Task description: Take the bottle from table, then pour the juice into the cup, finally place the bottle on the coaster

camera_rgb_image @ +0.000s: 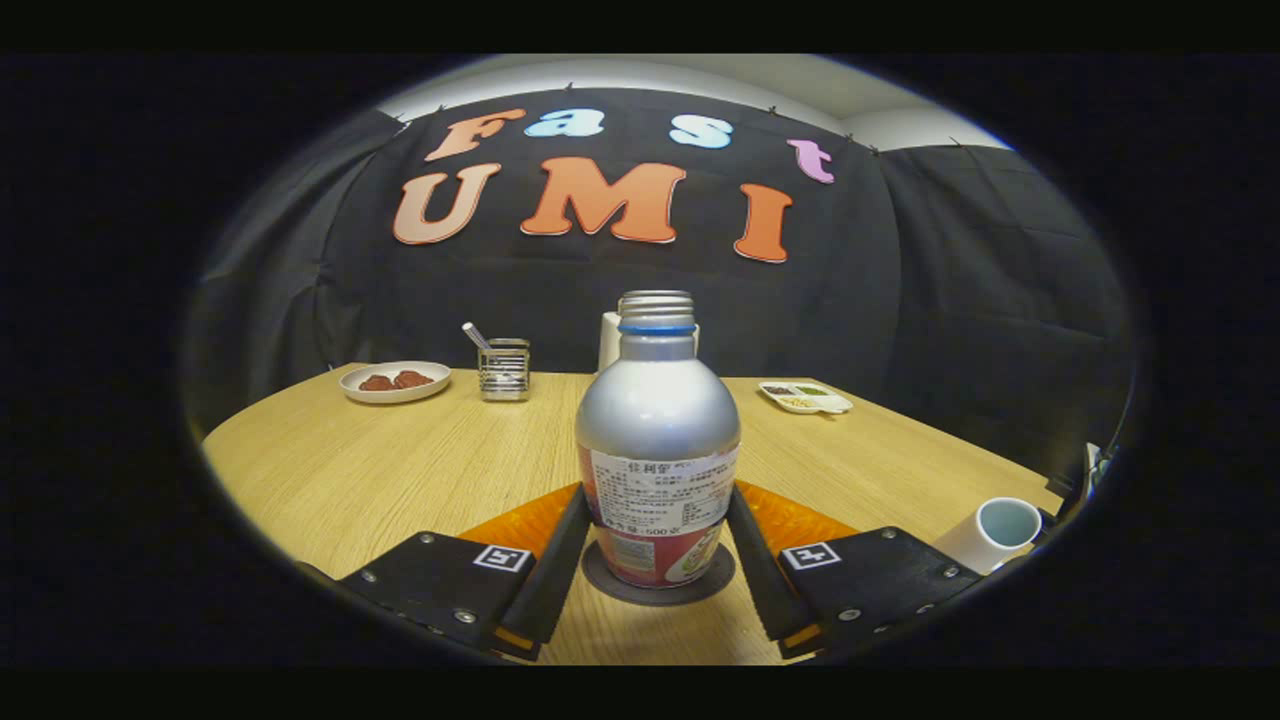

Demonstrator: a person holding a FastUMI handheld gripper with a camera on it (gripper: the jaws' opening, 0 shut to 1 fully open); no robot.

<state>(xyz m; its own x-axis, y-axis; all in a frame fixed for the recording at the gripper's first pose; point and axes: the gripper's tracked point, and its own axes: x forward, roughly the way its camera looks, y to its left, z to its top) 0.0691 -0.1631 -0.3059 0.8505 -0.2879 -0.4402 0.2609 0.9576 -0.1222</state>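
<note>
A silver metal bottle [657, 440] with a printed label and an uncapped threaded neck is seen upright on a dark round coaster [657, 588]. A white cylindrical cup [993, 533] is seen well apart, its mouth tilted into view.

Bottle [657, 430] was silver with a blue neck ring, a white printed label and a red lower band. Coaster [655, 588] beneath it was dark grey; an orange mat [800, 520] showed behind. Gripper [655, 575] fingers were black, each bearing a black-and-white square marker. Table [380, 470] was light wood grain. Cup [995, 532] at near right was white with a pale blue interior. Far-left plate [395, 381] was white with reddish-brown pieces.
</note>
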